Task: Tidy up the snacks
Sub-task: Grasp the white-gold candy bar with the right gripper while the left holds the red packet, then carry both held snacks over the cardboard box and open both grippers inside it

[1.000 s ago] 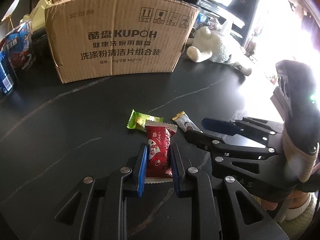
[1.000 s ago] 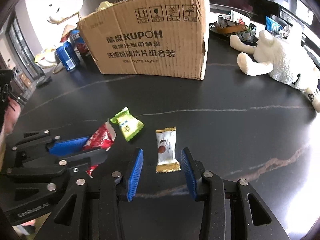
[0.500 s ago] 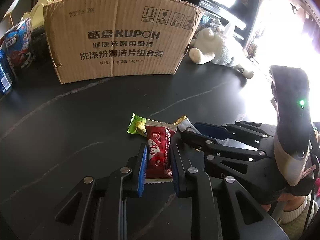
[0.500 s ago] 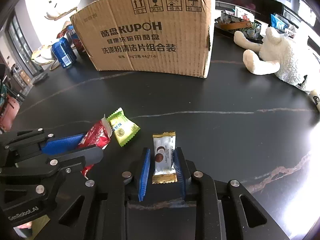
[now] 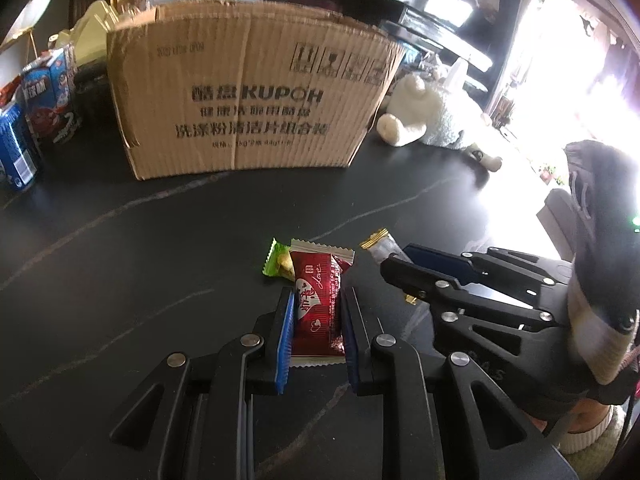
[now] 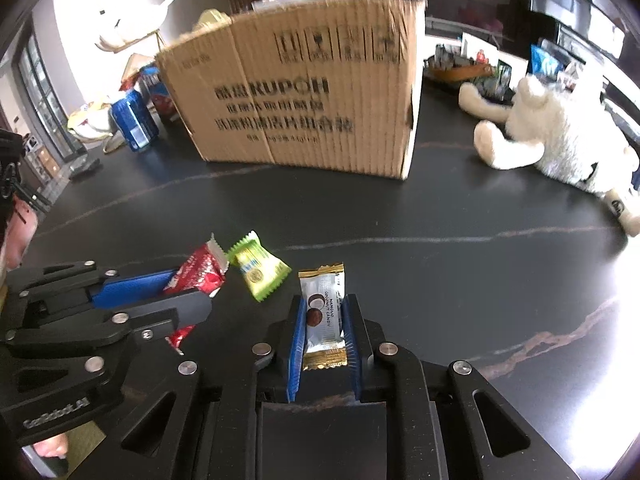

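Note:
My left gripper (image 5: 316, 300) is shut on a red snack packet (image 5: 320, 280), held just above the dark table. A green candy (image 6: 258, 270) lies on the table right beside the red packet's far end. My right gripper (image 6: 323, 300) has its jaws closing on a white-and-gold candy (image 6: 323, 316), and both blue pads press its sides. The two grippers sit side by side, the left one (image 6: 192, 292) showing at the left of the right wrist view with the red packet (image 6: 200, 274). A cardboard box (image 5: 248, 100) stands upright behind them.
A white plush toy (image 6: 552, 132) lies at the back right of the black marble table (image 6: 400, 220). Blue cans and cartons (image 5: 24, 132) stand left of the box. A tray of small items (image 6: 460, 68) sits behind the box's right corner.
The right gripper's jaws came together around the white-and-gold candy and now grip it. The left gripper stayed shut on the red packet with little movement.

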Available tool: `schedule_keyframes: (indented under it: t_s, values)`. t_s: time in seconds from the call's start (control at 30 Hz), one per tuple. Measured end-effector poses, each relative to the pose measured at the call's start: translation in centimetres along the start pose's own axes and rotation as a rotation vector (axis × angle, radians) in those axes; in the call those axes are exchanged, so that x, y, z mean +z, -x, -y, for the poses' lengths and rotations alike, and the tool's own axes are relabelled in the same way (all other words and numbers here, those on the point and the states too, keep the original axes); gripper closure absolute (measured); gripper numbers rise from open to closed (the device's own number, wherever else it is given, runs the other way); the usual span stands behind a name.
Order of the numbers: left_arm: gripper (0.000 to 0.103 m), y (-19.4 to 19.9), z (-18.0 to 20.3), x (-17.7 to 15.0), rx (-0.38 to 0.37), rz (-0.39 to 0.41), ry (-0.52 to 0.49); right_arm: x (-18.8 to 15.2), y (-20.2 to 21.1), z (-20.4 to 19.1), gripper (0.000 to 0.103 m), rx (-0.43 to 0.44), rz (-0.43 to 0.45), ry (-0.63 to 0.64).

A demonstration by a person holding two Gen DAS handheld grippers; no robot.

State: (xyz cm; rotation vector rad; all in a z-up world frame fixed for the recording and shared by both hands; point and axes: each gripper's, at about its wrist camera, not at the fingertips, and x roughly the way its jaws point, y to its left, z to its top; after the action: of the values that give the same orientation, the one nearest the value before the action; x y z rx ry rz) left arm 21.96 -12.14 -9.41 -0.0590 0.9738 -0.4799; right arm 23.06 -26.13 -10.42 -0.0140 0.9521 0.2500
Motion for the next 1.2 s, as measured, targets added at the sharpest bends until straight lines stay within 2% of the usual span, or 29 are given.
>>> schedule_keyframes:
  t_s: [0.23,0.37,0.8,1.2]
  values:
    - [0.080,2.8,0.5,1.1,-0.005,0.052,-0.016,1.6,3.6,-0.8,0.083,-0.009,0.093,-0.003]
    - [0.081,4.2,0.2,2.3,-0.037,0.074,-0.005,2.7,5.2,-1.3,0.083,-0.005,0.146,-0.010]
    - [0.081,8.3,-0.3,7.3,0.020,0.190,-0.060,7.6,8.8,-2.7,0.083,0.014,0.292,-0.017]
    - [0.081,9.7,-1.1,12.3,0.059,0.258,-0.100,12.6,9.3,-3.1,0.083,0.026,0.356,0.010]
